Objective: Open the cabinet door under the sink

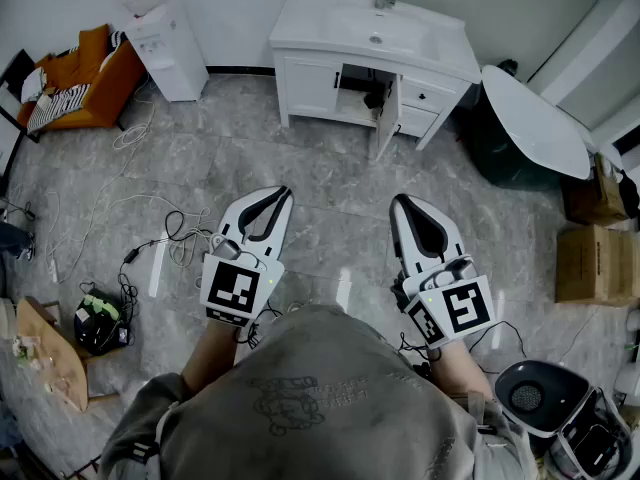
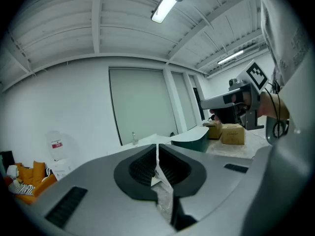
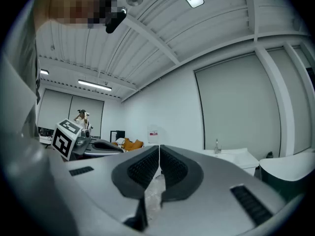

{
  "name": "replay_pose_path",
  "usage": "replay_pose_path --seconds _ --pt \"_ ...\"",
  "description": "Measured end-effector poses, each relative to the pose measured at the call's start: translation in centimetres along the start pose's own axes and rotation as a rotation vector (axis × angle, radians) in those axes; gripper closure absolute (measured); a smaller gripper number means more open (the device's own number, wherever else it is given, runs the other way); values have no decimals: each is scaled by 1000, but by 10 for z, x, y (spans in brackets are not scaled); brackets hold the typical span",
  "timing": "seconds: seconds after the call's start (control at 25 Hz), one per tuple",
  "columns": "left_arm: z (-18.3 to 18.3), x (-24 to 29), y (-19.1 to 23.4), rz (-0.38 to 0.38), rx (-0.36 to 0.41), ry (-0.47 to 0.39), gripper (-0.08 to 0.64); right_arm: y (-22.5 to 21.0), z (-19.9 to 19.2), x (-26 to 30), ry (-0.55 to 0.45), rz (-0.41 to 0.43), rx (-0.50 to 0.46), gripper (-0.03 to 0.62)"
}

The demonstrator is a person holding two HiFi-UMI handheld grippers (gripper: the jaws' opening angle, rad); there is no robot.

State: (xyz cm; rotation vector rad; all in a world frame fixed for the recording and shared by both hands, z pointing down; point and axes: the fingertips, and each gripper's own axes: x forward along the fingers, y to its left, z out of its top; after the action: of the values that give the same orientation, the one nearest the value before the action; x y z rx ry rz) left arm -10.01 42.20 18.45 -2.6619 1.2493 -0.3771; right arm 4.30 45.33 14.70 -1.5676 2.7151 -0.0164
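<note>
The white sink cabinet (image 1: 372, 56) stands against the far wall in the head view. One of its doors (image 1: 385, 120) hangs open toward me, with a dark opening (image 1: 358, 92) behind it; the left door (image 1: 310, 86) is closed. My left gripper (image 1: 278, 195) and right gripper (image 1: 400, 201) are held side by side over the floor, well short of the cabinet. Both are shut with nothing between the jaws. In the left gripper view the left gripper (image 2: 157, 154) has its pads pressed together, and the right gripper (image 3: 159, 156) looks the same in its own view. The sink (image 3: 237, 156) lies ahead.
A water dispenser (image 1: 165, 43) and an orange seat (image 1: 80, 78) stand at the far left. Cables (image 1: 150, 238) and a dark bag (image 1: 100, 323) lie on the floor at left. A dark tub with a white top (image 1: 530, 123), cardboard boxes (image 1: 595, 263) and a round appliance (image 1: 540, 398) are at right.
</note>
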Motion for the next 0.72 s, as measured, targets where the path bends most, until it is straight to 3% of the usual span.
replay_pose_path --seconds 0.52,0.72 --pt "-5 -4 2 -21 -32 -3 532 3 -7 8 7 -7 13 561" --pt "-12 -13 19 -2 -4 3 532 18 -12 22 20 2 3 563"
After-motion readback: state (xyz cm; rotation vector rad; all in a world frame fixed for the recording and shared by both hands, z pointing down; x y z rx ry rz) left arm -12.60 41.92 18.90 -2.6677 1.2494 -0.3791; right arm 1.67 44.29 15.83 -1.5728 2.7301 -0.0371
